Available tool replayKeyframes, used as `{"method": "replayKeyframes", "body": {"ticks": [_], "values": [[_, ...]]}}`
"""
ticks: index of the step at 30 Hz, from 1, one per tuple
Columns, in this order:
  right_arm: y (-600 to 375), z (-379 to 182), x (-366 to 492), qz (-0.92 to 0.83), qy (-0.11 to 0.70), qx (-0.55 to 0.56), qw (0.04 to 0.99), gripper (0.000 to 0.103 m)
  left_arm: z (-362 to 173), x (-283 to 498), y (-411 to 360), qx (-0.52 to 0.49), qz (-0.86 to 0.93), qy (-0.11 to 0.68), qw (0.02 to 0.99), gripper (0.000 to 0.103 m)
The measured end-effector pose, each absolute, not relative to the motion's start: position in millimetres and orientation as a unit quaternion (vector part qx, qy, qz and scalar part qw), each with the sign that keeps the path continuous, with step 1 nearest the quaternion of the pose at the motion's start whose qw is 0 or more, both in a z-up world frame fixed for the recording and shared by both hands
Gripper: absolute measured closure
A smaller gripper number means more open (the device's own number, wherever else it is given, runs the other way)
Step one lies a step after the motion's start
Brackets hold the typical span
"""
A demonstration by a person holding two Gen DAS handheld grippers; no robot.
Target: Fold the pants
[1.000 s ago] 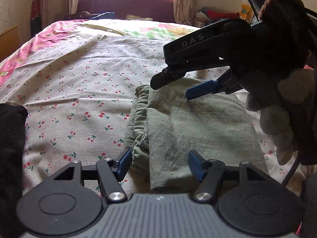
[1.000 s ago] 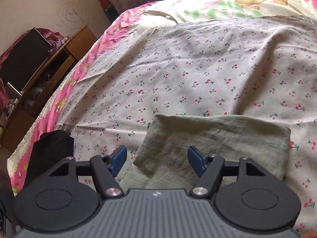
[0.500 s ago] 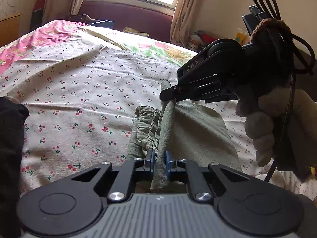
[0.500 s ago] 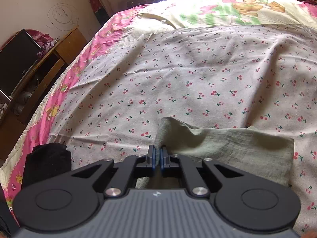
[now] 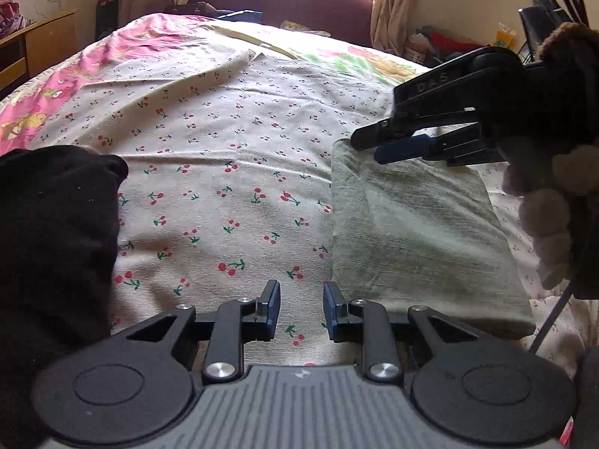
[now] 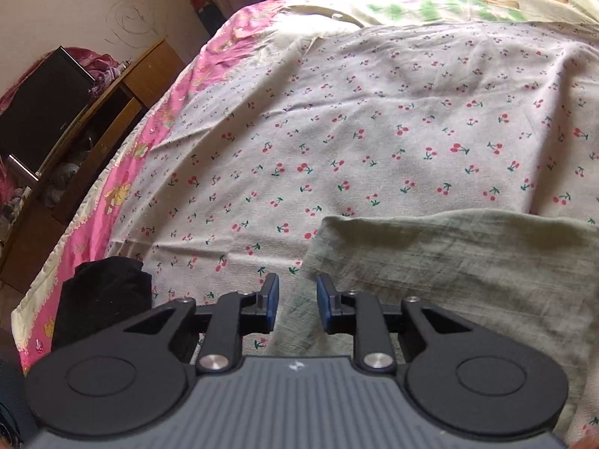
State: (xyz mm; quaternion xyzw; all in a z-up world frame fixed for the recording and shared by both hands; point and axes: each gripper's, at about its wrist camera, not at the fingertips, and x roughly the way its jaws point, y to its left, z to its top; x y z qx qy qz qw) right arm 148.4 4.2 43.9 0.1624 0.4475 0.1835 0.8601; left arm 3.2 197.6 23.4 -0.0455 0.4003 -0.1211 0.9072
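Green pants (image 5: 419,232), folded flat, lengthwise away

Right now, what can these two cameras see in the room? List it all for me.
folded pants: one, grey-green, flat on the bed's right side
black garment: one, black, at the bed's left edge
cherry-print sheet: one, white with red cherries, over the bed
pink quilt: one, pink, under the sheet
wooden cabinet: one, brown, beside the bed
curtains: beige, by the window
left gripper: open, over the sheet
right gripper: open, at the pants' corner
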Motion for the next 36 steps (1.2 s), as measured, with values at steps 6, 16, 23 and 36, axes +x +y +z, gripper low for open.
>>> {"method": "replayKeyframes", "body": {"ticks": [6,16,23,36], "values": [[-51.9,65.5,110.0,0.132,0.382,0.128,0.906,0.062,43.3,13.0,171.8,-0.035,-0.141,0.361,0.921,0.063],[-115.5,14.9,100.8,0.066,0.408,0.221,0.883,0.068,24.8,45.2,132.8,0.014,-0.155,0.436,0.887,0.054],[-127.6,4.7,104.7,0.072,0.408,0.221,0.883,0.069,11.5,34.4,116.3,0.040,-0.108,0.467,0.877,0.049],[-152.0,-8.9,168.4,0.077,0.403,0.272,0.870,0.069,11.3,43.5,87.0,0.130,-0.094,0.488,0.858,0.044]]}}
